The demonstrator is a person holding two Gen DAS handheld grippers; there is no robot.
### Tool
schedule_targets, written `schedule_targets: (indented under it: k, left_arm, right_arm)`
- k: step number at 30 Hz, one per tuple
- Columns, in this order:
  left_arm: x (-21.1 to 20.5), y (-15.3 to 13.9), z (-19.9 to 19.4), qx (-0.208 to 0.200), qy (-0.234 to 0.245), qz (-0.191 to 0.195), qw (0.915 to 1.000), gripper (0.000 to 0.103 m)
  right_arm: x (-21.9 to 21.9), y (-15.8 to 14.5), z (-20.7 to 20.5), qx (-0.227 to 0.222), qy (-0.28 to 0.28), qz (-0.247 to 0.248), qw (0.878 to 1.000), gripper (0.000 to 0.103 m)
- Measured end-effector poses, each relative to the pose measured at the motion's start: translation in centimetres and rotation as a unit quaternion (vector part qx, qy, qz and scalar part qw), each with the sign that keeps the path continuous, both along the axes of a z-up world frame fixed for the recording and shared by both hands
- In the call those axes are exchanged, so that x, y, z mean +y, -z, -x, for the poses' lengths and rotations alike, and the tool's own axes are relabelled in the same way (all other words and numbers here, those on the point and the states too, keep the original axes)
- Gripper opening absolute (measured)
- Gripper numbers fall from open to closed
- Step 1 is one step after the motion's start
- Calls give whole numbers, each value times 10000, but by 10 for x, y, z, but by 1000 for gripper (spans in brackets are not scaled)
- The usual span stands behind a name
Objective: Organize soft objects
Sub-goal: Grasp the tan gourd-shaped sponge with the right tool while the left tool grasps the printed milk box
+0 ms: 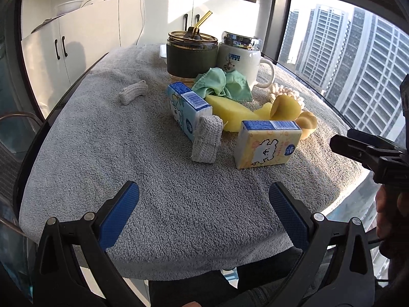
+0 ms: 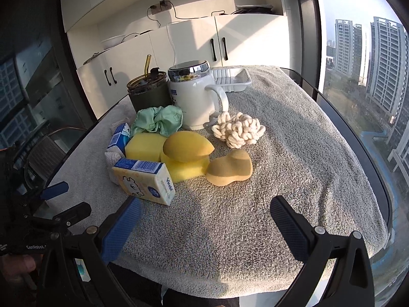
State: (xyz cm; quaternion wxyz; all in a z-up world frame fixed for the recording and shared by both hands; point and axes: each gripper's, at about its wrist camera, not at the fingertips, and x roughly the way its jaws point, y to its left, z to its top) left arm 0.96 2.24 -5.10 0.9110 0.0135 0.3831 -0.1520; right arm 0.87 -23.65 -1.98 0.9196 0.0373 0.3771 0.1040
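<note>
Both grippers, left point(image 1: 204, 202) and right point(image 2: 205, 216), hover with jaws wide and empty at the lower frame, near the sponges point(image 2: 163, 153) heaped mid-table point(image 2: 294, 153); a careless reach could topple the leaning tissue pack point(image 2: 145, 180).

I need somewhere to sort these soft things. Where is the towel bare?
Bare towel lies on the right, between the rope knot and the table edge by the window, and along the near edge in front of the yellow tissue pack. The left side is free apart from a small knitted piece. The middle, from the mug to the sponges, is crowded.
</note>
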Motion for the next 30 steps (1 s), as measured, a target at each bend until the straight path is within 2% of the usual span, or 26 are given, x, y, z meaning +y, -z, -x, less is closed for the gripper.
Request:
schedule_targets:
  k: [4,7,12,14,15,17,20,23,26,30]
  left_arm:
    - [-30,10,-9,173,509,-26,9986,103]
    - [-44,16,-17,301,714,-38,9970,102]
    - [-51,13,-31,285,834,302,9956,102]
    - [-55,15,-34,302,913,418,9945,102]
    - [-58,16,-35,303,918,395,9945,102]
    - [-65,18,-39,330,934,308,9946,101]
    - [-72,19,-43,354,944,320,9944,101]
    - [-73,19,-47,320,981,519,9933,101]
    - [-81,22,-52,336,890,347,9949,101]
    - [-88,20,-58,236,667,251,9972,101]
  right_arm:
    - [-8,8,-26,105,19,49,9999,103]
    - [-11,17,-44,276,-56,48,9996,101]
    - [-15,27,-63,467,-287,-8,9985,90]
    - [-15,31,-69,492,-385,12,9980,82]
    - [-14,33,-72,524,-433,25,9977,79]
    - [-13,37,-76,593,-543,12,9968,62]
    - [-13,38,-74,459,-711,111,9963,57]
    - [-18,36,-68,414,-831,-105,9956,54]
    - [-30,28,-61,182,-757,-241,9967,54]
    - [-36,30,-61,187,-655,-177,9975,54]
